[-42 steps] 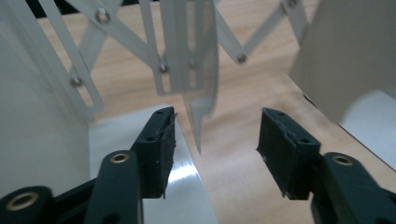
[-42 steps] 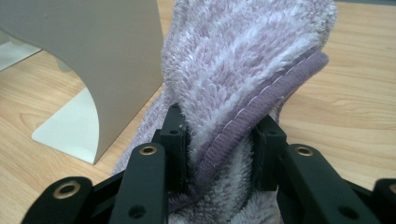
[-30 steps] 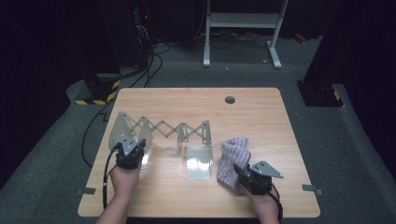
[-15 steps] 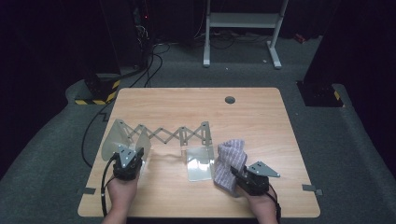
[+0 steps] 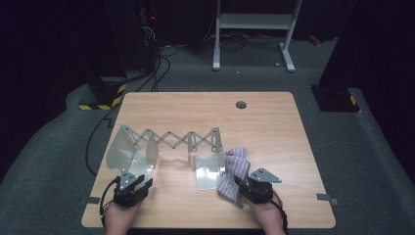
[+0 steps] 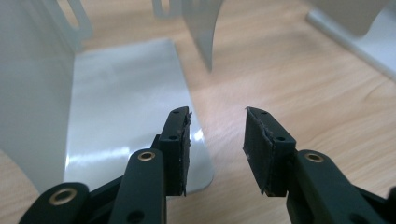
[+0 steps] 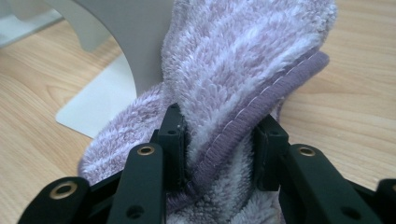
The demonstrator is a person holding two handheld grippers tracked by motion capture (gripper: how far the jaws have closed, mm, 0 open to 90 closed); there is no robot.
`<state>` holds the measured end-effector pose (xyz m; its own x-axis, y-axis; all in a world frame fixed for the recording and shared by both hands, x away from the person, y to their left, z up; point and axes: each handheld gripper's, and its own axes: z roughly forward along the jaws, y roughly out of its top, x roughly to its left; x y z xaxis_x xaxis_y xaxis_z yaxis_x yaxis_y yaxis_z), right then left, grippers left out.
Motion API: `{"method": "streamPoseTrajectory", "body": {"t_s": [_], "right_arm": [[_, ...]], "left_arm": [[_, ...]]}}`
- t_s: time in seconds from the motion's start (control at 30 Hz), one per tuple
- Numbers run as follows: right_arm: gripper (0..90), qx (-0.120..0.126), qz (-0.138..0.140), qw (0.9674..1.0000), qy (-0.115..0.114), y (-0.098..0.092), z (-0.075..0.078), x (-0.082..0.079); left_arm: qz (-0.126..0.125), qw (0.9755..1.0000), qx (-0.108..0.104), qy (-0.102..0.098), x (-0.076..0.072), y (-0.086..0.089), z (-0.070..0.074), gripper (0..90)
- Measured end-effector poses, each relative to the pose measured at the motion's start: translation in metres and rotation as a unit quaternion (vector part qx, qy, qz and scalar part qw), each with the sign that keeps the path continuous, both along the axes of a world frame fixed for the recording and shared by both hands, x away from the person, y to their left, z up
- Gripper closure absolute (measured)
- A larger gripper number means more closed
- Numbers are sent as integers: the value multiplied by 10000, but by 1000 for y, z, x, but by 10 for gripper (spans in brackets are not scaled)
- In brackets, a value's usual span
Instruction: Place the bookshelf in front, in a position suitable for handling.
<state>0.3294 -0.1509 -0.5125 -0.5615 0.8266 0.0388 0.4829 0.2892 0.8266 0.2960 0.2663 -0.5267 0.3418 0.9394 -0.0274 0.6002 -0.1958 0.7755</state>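
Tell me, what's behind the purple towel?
Behind the towel stands the rack's grey upright plate, its flat foot on the table. The towel covers the plate's right side, so what's beyond can't be seen.

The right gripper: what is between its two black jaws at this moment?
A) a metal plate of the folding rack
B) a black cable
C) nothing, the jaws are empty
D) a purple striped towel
D: in the right gripper view the right gripper has its jaws pressed on both sides of a fold of the purple striped towel, with the towel's stitched hem running between them.
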Motion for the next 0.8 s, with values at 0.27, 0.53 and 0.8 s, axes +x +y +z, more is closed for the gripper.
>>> {"method": "streamPoseTrajectory", "body": {"t_s": [0.27,0.53,0.8], "right_arm": [[510,-242,86,9987,431,19,-9,17],[655,-227,172,9987,421,25,-9,17],[657,-154,153,9995,212,21,-6,10]], "left_arm": [[28,9998,163,63,1,-6,-6,579],[35,9997,262,-17,0,-7,-8,624],[81,9980,-63,-622,-9,2,11,572]]}}
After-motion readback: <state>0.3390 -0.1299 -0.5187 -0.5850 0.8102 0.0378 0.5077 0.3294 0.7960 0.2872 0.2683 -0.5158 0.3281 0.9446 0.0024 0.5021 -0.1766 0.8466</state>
